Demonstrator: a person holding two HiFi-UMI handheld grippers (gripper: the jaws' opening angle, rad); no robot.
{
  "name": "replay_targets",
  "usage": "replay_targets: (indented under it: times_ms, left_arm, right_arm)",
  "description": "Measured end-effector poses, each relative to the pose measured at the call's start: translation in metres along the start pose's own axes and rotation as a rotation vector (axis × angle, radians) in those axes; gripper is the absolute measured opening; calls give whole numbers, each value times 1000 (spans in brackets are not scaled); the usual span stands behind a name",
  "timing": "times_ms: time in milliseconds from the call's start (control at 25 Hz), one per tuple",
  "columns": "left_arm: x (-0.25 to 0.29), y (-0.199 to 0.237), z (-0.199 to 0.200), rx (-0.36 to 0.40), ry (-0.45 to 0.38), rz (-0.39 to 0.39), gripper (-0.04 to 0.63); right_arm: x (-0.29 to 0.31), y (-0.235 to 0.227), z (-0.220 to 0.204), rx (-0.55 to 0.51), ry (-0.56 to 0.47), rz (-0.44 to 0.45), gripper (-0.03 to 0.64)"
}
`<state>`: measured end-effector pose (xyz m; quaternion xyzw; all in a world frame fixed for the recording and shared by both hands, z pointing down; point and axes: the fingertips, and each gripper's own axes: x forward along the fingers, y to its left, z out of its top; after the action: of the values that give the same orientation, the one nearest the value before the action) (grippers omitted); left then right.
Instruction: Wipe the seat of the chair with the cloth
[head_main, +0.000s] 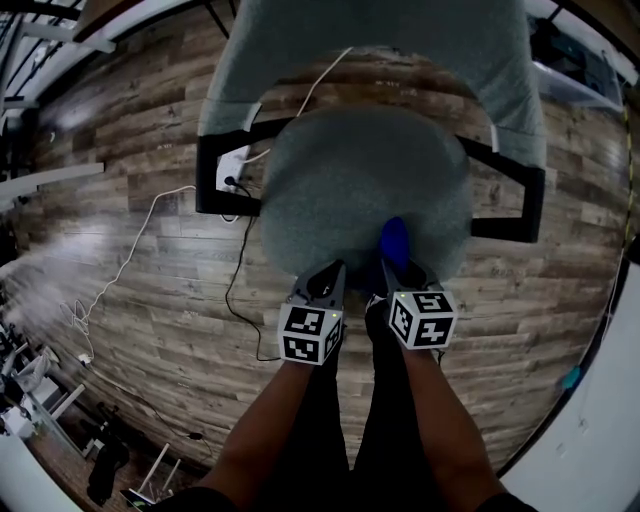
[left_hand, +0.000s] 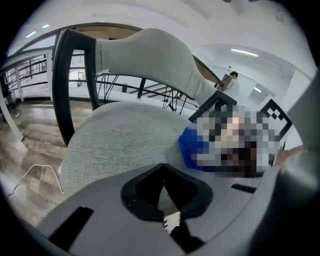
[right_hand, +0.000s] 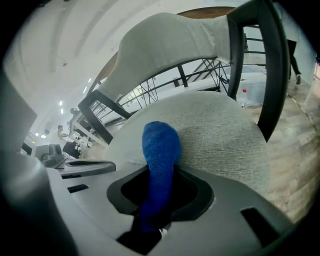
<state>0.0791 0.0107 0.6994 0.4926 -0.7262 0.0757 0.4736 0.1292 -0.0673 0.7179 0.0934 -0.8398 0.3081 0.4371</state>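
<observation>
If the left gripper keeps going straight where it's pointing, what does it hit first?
Most likely the grey chair seat: the left gripper sits right at its front edge. If it skims over that, the backrest comes next. Depth is hard to judge.

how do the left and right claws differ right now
The left claw is shut on nothing, and only the grey seat shows past it. The right claw is shut on the blue cloth. The right claw's cloth lies bunched on the seat, while the left claw has nothing to wipe with. Both sit side by side at the seat's front edge, pointing toward the backrest.
</observation>
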Motion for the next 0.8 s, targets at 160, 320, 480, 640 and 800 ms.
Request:
replay_targets:
  times_ms: [160, 320, 480, 640, 800]
  left_arm:
    - [8, -19, 5, 15, -4, -15, 7]
    - [14, -34, 9, 27, -6, -25, 8]
    - [19, -42, 8, 35, 2, -25, 8]
    - [24, -53, 7, 39, 11, -29, 8]
    - [27, -65, 9, 41, 6, -36, 8]
  right_arm:
    - [-11, -19, -2, 6, -5, -16, 107]
    - [-21, -36, -3, 18, -15, -32, 107]
    - [-31, -55, -5, 38, -24, -48, 107]
    - [-43, -73, -6, 46, -31, -66, 107]
    - [-52, -92, -7, 51, -42, -88, 107]
